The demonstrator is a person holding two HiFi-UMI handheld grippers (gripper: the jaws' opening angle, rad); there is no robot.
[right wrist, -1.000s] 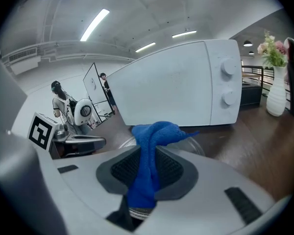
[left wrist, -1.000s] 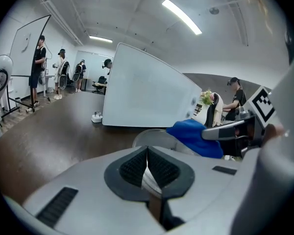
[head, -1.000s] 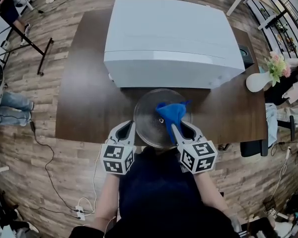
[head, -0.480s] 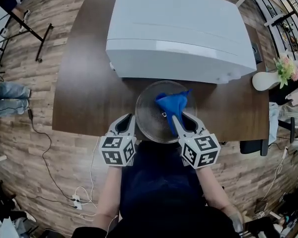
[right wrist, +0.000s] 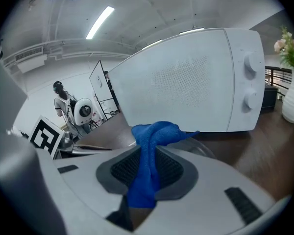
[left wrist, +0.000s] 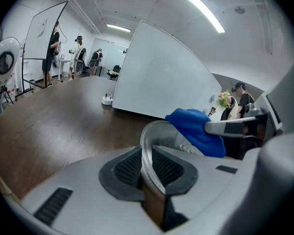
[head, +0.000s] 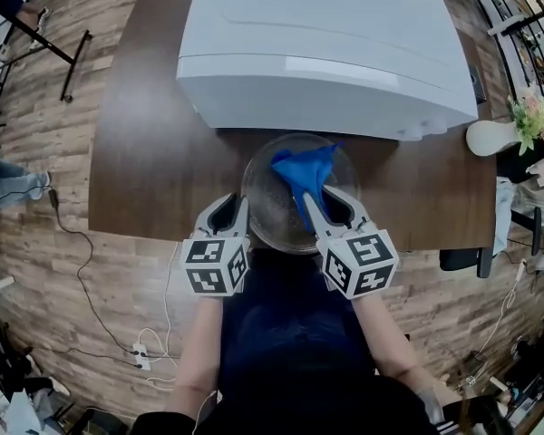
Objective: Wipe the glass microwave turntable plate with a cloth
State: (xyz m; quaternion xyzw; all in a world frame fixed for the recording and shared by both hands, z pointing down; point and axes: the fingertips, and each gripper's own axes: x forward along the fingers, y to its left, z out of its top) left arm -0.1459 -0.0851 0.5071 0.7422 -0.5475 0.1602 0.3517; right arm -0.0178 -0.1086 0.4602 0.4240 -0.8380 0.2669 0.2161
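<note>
Our left gripper [left wrist: 148, 163] fingers clamp the glass turntable plate [head: 267, 211] rim, and our right gripper [right wrist: 147, 170] fingers pinch the blue cloth [head: 304, 170], draped ahead onto the glass.

- Head view: bright, even indoor light. The white microwave [head: 317, 53] top is nearly washed out, and the glass plate [head: 267, 198] in front of it carries faint glare.
- Fisheye distortion bends the floorboards round the microwave toward the corners.
- Left gripper view: a ceiling strip light [left wrist: 206, 11] glows above the microwave, with pale sheen on the table [left wrist: 49, 116] to its left. A dark vignette rings the frame, and the foreground is soft.
- Right gripper view: a second strip [right wrist: 100, 22] glows up-left of the microwave. The vignette is the same, and the blue cloth [right wrist: 152, 141] is crisp.
</note>
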